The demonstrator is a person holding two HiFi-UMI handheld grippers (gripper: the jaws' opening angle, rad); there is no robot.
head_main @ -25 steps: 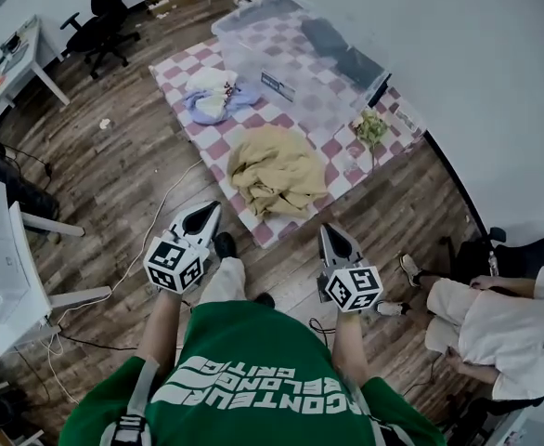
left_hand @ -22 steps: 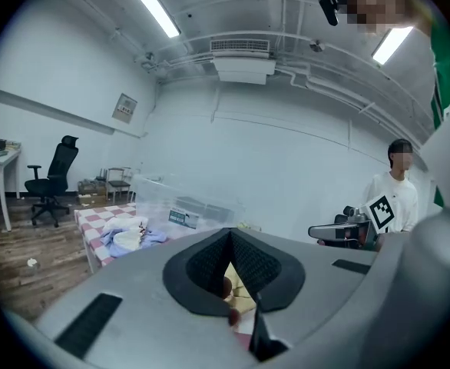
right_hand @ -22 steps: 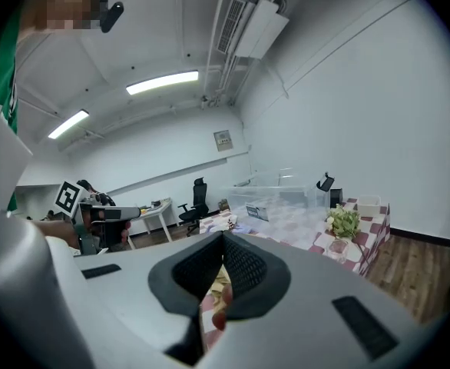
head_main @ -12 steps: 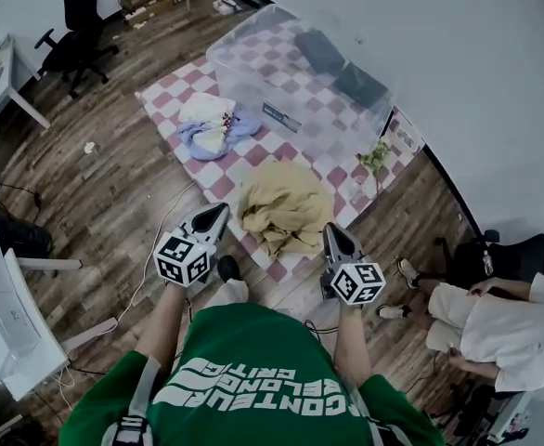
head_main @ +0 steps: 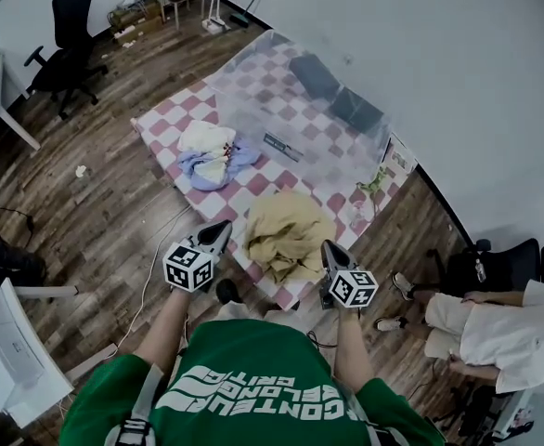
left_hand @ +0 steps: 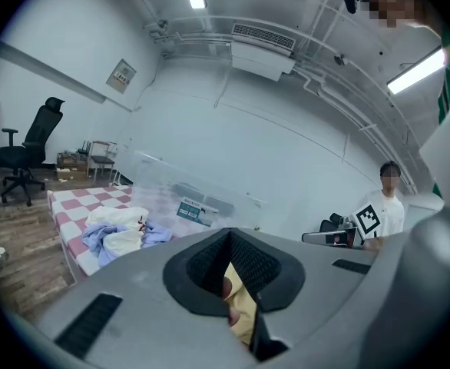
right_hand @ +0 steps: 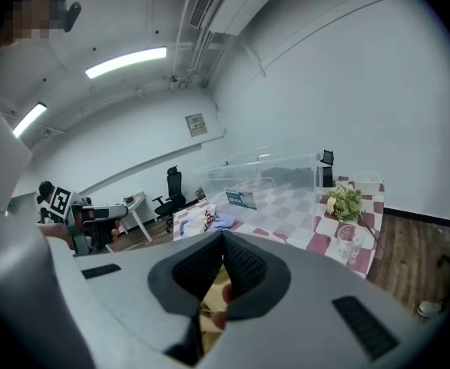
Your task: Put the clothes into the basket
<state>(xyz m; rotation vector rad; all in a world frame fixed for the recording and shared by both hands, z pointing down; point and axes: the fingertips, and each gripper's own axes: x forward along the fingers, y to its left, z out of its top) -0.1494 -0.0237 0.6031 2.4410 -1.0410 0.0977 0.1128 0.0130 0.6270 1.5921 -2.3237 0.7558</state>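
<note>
A crumpled yellow garment (head_main: 286,233) lies at the near edge of the red-and-white checked bed (head_main: 161,124). A white and pale blue pile of clothes (head_main: 212,151) sits further left on the bed. The basket is a clear plastic bin (head_main: 300,100) at the back, against the wall. My left gripper (head_main: 222,230) is shut and empty, just left of the yellow garment. My right gripper (head_main: 329,247) is shut and empty at the garment's right side. In the left gripper view the yellow garment (left_hand: 244,314) shows past the closed jaws; the right gripper view shows the clothes pile (right_hand: 210,220) and the bin (right_hand: 271,175).
A bunch of flowers (head_main: 374,182) and a glass (right_hand: 348,241) stand at the bed's right corner. A person (head_main: 495,328) sits at the right near a dark chair. An office chair (head_main: 63,45) is at the far left and white furniture (head_main: 12,351) at the near left.
Both grippers have moved forward to the bed's near edge and now flank the yellow garment. The jaws of both stayed shut.
</note>
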